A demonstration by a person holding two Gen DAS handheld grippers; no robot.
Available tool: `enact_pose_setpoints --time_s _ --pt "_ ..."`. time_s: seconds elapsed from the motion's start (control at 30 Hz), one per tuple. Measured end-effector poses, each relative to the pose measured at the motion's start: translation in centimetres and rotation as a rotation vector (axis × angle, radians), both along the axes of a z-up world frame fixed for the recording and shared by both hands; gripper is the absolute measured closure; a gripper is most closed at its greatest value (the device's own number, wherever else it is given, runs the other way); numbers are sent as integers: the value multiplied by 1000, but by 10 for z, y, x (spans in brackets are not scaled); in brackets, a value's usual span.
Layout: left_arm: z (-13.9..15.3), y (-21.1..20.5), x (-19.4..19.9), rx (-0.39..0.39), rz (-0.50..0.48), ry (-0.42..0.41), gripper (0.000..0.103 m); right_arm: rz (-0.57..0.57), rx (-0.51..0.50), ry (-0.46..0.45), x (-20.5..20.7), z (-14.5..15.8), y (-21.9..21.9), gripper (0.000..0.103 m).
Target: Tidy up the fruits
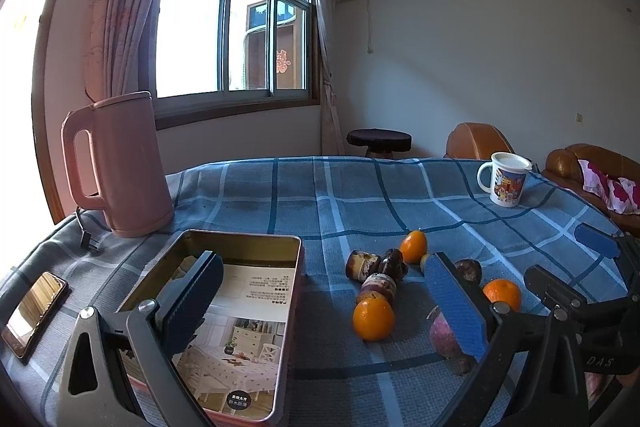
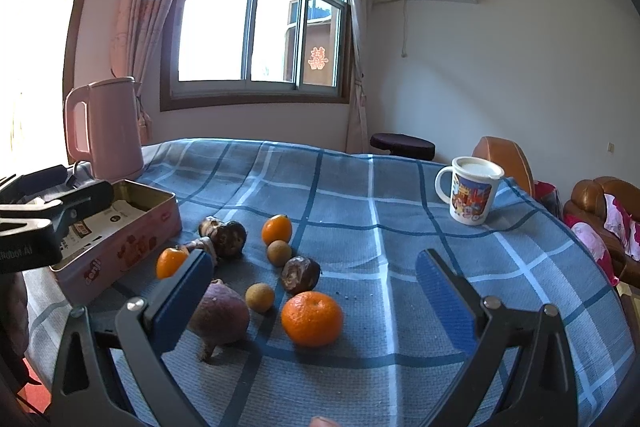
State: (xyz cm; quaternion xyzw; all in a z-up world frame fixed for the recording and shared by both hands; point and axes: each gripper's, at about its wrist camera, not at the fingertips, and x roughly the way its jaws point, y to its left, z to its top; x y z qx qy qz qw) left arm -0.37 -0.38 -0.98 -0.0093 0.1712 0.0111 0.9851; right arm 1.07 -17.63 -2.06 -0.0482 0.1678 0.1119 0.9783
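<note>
Left wrist view. The left tool [image 1: 320, 303] is released, its blue-padded fingers [image 1: 456, 307] spread wide and holding nothing. Its left finger hangs over the open tin box [image 1: 288, 307], which rests on the blue checked tabletop [image 1: 320, 195] and contains only a printed leaflet [image 1: 240, 327]. To the right of the box lies the fruit: a front orange [image 1: 373, 319], a rear orange [image 1: 414, 246], a third orange [image 1: 502, 293] beside the right finger, several dark wrinkled fruits [image 1: 380, 269] between them, and a purple root-like piece [image 1: 446, 337] partly behind the right finger. A pink kettle [image 1: 120, 163] stands behind the box, a phone [image 1: 34, 311] lies at the far left, and a printed mug [image 1: 506, 183] stands well apart at the far right. The right tool's blue pad [image 1: 596, 245] enters from the right edge.

Right wrist view. The right tool [image 2: 316, 303] is likewise released, fingers wide apart and empty. Between them lies a large orange [image 2: 312, 318]; the purple piece [image 2: 220, 315] sits just beside the left finger. Two small tan round fruits [image 2: 260, 297] and dark wrinkled fruits [image 2: 300, 274] lie behind. All fruit is on the tabletop, outside the tin box [image 2: 120, 251].
</note>
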Motion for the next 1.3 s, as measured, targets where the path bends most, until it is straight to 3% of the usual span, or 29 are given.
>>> enact_pose_setpoints --time_s 0.53,0.77,0.83,0.9,1.03,1.3 --pt "-14 -14 13 13 -24 50 1 -43 4 54 17 -8 -11 0" --pt "-30 -30 22 3 -99 132 1 -63 -14 156 40 -18 -15 1" --pt "-35 -34 25 -3 -118 156 1 -56 -14 186 46 -21 -15 5" --pt "-38 -38 27 -1 -131 172 1 -49 -21 222 53 -23 -14 16" --pt "-38 -40 25 -4 -143 171 1 -27 -17 310 65 -33 -13 26" --pt "-37 -45 22 -2 -177 174 1 50 17 380 62 -40 -14 26"
